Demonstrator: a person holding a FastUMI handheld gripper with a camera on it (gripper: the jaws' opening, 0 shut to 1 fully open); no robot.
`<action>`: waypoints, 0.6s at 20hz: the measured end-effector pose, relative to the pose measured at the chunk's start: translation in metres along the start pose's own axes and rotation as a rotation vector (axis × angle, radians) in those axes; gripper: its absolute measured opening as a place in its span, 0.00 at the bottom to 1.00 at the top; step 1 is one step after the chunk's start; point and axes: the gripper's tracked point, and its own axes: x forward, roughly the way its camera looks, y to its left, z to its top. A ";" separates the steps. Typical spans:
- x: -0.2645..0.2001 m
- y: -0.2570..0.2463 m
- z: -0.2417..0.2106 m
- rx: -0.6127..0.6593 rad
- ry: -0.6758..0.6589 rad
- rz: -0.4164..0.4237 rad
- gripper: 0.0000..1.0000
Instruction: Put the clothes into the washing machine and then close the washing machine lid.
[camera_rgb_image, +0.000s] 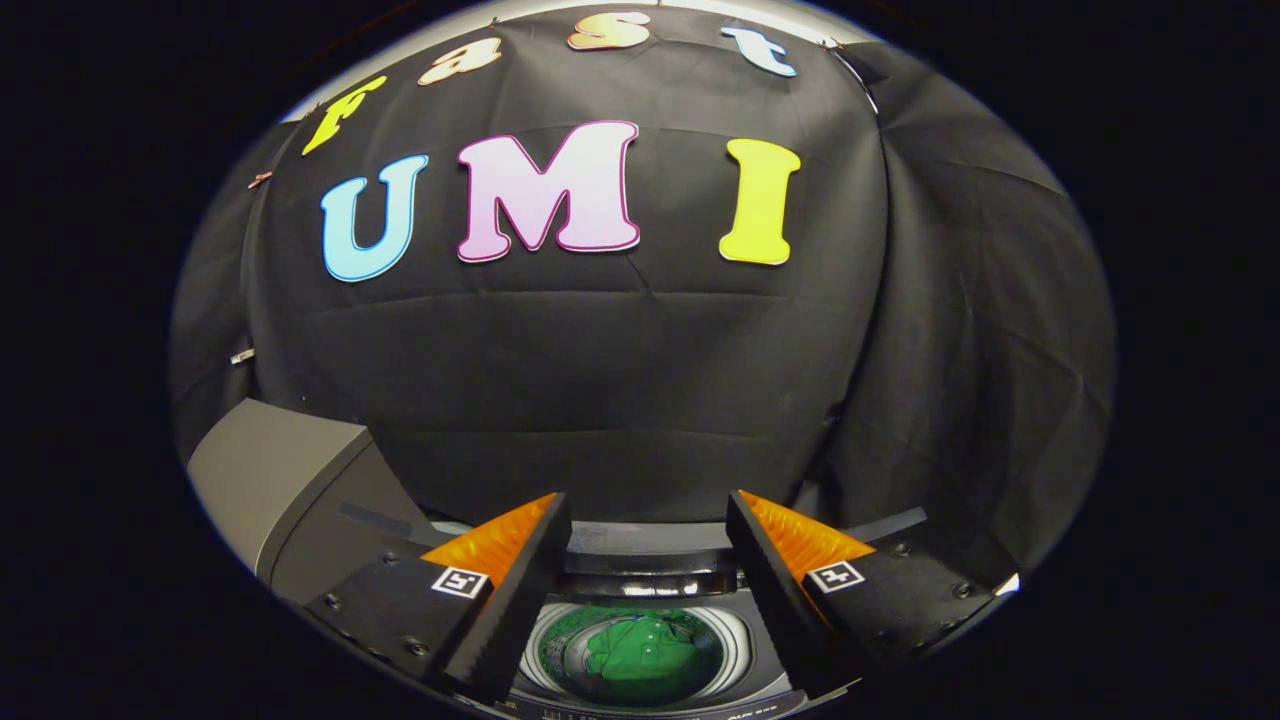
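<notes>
Gripper (648, 520) hangs above a top-loading washing machine (650, 565), looking across it toward the black cloth wall (600, 380) of the booth. Fingers stand wide apart, nothing between them, neither touching anything.

Below and between the fingers: the round mouth of the drum (632, 655), pale ribbed ring around it. Green clothes (640, 652) lie down inside the drum, crumpled, roughly centred within the ring. A shirt-like fold shows on top; cannot tell whether it is one garment or several. The garment sits fully within the drum, no part draped over the rim.

Lid (275, 490) of the washing machine is up: a grey slab tilted back, standing left of the left finger and rising against the cloth wall. Its lower edge runs down behind the left finger, so the hinge is hidden. Opening is uncovered.

Back edge of the machine's top shows as a pale grey band between the fingertips, with a darker strip just under it. Some small print runs along the front edge of the top, below the drum, too small to make out.

Cloth wall hangs in folds behind the machine, a separate drape on the right side overlapping it.
</notes>
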 end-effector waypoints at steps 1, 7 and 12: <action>-0.003 0.001 -0.002 0.001 -0.001 -0.001 1.00; -0.020 0.003 -0.025 0.003 0.030 0.014 1.00; -0.044 0.001 -0.101 -0.078 0.241 0.018 0.99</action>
